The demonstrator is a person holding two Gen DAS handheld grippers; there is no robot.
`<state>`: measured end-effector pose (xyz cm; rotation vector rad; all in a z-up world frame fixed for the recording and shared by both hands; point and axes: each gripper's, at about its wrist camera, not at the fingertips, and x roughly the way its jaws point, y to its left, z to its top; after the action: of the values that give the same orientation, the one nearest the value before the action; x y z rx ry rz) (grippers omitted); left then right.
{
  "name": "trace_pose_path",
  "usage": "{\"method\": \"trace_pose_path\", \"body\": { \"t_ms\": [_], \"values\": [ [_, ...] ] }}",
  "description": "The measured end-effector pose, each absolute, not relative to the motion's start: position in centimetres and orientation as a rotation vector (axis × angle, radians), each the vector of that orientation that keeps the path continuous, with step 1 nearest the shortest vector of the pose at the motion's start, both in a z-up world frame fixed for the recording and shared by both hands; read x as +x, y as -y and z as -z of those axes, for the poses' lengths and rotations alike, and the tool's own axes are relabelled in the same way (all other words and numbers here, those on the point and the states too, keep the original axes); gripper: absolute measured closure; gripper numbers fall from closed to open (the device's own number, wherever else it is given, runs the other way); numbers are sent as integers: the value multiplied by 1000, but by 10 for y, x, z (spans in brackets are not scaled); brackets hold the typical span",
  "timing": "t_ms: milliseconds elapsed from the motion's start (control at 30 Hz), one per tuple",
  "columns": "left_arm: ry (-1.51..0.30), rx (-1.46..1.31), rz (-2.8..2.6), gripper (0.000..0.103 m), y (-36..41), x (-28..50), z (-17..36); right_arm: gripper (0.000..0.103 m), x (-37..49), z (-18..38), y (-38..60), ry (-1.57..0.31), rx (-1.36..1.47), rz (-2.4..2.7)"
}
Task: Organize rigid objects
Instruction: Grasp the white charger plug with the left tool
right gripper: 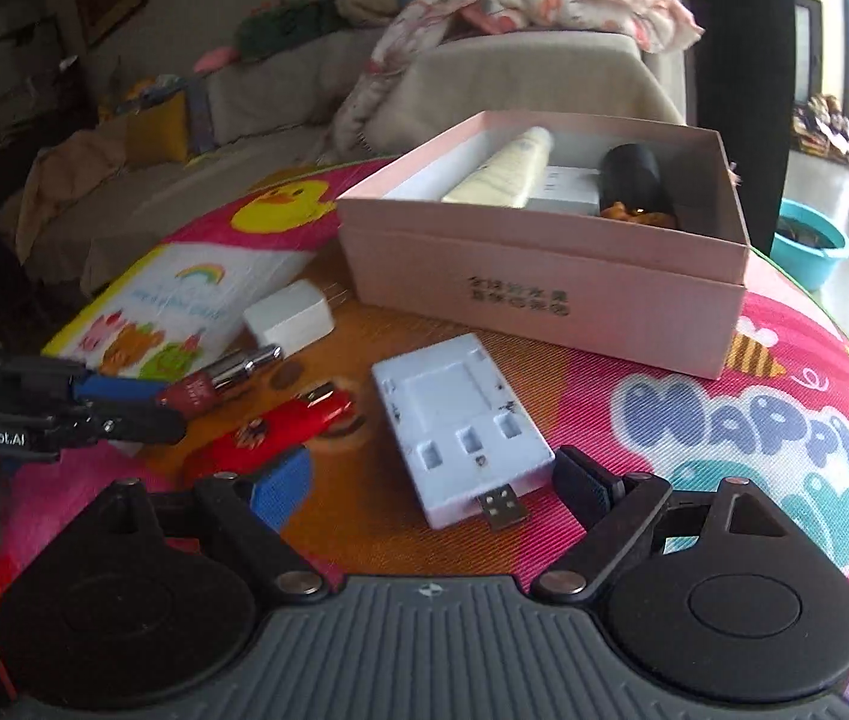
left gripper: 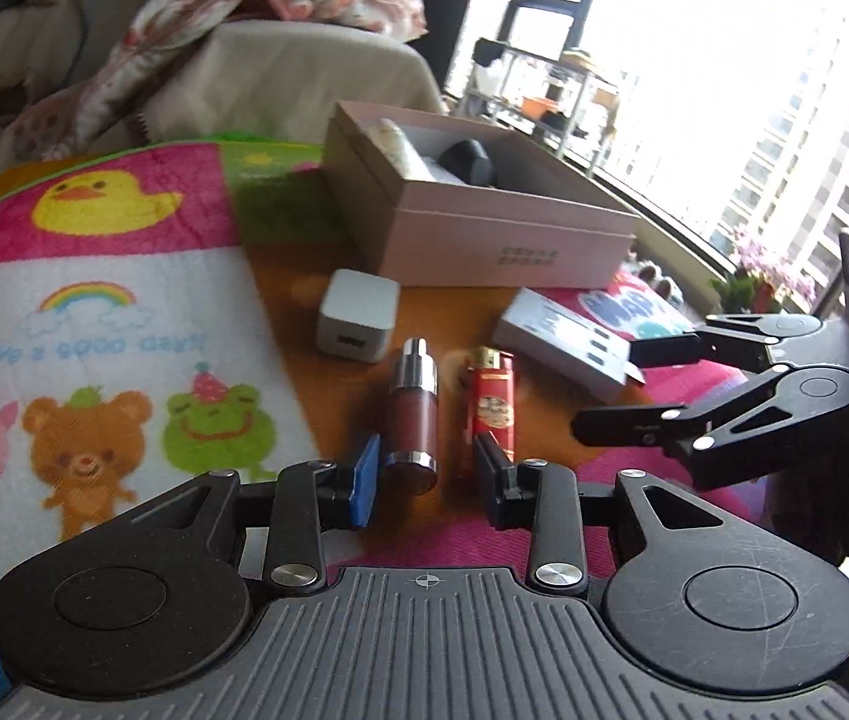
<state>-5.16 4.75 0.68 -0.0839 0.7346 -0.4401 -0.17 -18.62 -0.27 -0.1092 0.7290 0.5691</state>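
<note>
— Watching the left gripper [left gripper: 424, 468]: jaws part open, straddling the base of the lipstick tube [left gripper: 415, 414], not pinching it.
— Its long axis?
— Pointing away toward the pink box [left gripper: 484, 228]. The right gripper [right gripper: 430, 486], jaws wide, straddles the white charger [right gripper: 460, 420].

The right gripper [right gripper: 430, 489] stands wide open astride the near end of the white USB charger [right gripper: 460, 420] on the counter [right gripper: 358, 528], with the red lighter [right gripper: 274, 432], nail polish bottle [right gripper: 220, 378] and pink box [right gripper: 544, 294] beyond.
</note>
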Motion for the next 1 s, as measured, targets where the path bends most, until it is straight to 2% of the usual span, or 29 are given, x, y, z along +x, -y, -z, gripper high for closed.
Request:
{"method": "trace_pose_path", "body": {
  "t_ms": [233,367,533,600,1000],
  "values": [
    [-634,-115,474,65,-41,-51,-30,15,-32,4,181,-716,-208,-565],
    [-616,-89,329,65,-47,-18,-39,9,-31,5,182,-717,-201,-552],
    [-690,-41,273,65,-36,23,-23,4,-30,7,180,-723,-205,-558],
    [-686,-51,284,61,-33,29,-17,2,-29,7,179,-726,-205,-564],
    [-702,-8,346,64,-23,13,-3,0,-28,7,178,-735,-202,-571]
  ]
}}
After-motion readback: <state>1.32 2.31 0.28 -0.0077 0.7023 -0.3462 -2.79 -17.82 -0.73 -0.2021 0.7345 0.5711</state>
